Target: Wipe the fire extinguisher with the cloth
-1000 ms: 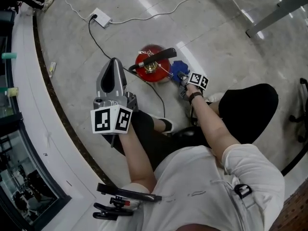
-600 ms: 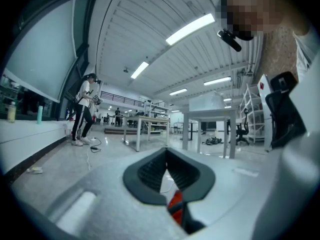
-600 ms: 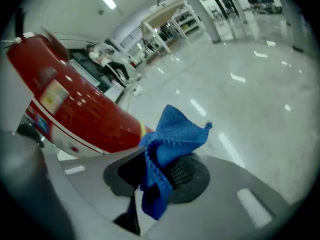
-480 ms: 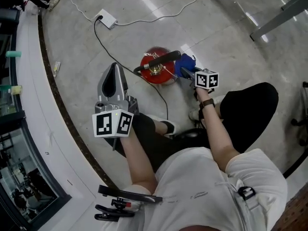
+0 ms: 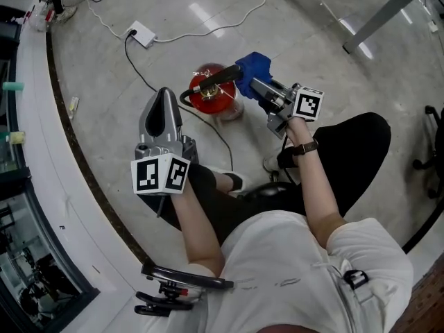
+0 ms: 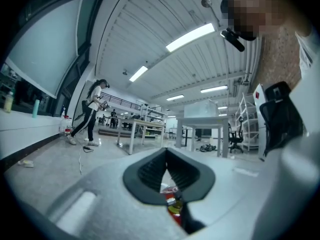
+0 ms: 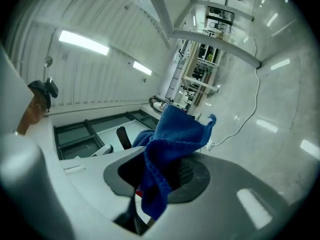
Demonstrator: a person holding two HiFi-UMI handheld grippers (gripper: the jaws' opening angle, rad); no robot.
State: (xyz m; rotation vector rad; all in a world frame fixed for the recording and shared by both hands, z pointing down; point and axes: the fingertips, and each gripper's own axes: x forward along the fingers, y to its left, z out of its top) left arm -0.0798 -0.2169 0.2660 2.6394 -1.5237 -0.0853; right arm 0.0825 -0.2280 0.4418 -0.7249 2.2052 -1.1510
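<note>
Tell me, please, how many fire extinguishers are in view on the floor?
1. The red fire extinguisher stands on the floor, its black handle beside the blue cloth held by the right gripper. None seems hidden, though others may lie outside the pictures.

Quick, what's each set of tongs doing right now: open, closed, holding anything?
Left tongs: closed, holding nothing.
Right tongs: closed on the blue cloth.

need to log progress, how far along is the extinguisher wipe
Done: the right gripper is shut on the blue cloth. In hand: the cloth is up at the end of the black handle atop the fire extinguisher, seemingly touching it. Remaining: the red body; no view shows whether it's been wiped. The left gripper is shut and empty.
</note>
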